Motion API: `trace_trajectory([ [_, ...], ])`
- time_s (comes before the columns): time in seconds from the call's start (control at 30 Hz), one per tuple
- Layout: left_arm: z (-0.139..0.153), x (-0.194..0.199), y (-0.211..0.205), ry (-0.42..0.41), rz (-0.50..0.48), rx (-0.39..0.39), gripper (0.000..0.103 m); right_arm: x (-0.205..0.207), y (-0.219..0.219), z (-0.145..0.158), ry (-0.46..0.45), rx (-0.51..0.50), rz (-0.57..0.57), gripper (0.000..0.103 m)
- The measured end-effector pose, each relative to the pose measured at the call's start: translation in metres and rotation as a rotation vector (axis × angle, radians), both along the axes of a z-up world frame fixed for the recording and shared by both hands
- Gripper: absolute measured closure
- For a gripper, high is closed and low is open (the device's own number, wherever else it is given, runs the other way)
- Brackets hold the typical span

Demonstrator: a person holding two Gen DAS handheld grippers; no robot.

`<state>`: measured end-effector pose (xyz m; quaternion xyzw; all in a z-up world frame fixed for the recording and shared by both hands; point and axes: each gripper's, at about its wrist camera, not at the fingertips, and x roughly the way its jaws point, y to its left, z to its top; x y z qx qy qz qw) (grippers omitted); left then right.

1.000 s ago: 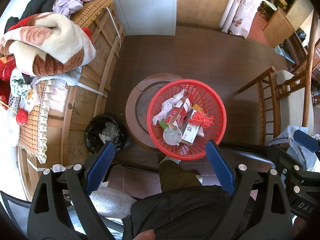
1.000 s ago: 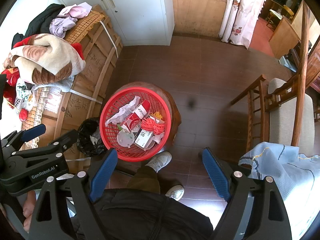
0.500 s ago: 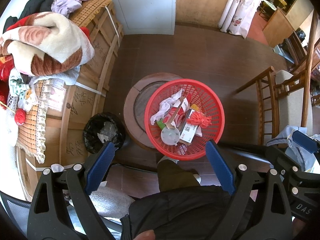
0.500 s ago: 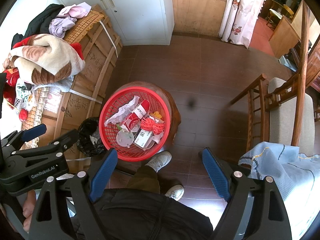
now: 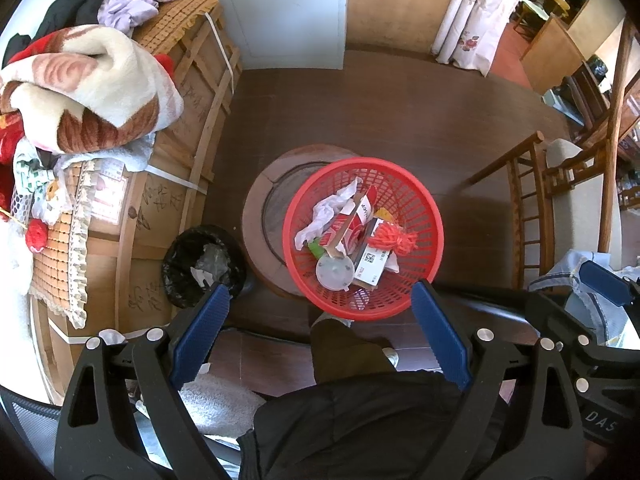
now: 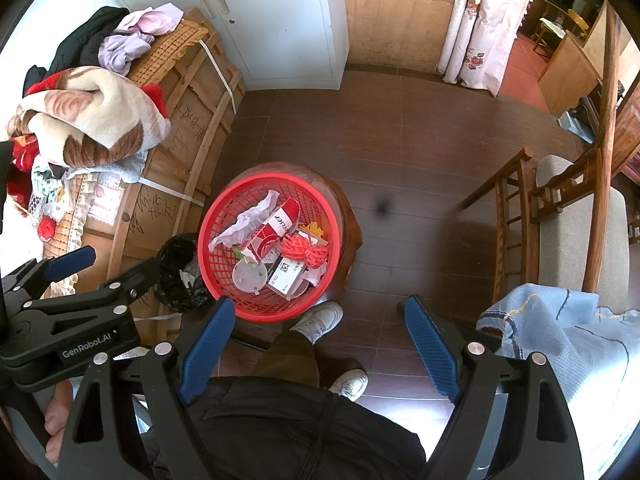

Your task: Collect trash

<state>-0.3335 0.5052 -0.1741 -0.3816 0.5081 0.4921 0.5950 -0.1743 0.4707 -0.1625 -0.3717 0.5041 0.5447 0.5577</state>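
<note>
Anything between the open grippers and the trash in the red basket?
Nothing visible. The left gripper and right gripper are open above the red basket; its trash lies uncovered. The black bin stands beside it, uncovered.

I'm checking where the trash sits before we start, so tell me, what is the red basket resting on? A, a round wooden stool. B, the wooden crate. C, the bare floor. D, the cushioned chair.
A: the red basket sits on a round wooden stool, whose top shows beside the basket's rim in both views.
</note>
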Motion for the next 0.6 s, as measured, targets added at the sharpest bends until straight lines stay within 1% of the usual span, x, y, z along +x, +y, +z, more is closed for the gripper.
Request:
trace_trajectory([
  [0.6, 0.0025, 0.0022, 0.0043, -0.002, -0.004, 0.001, 0.014, 0.0001, 0.0009, 0.0005, 0.001, -0.001, 0.001, 0.018],
])
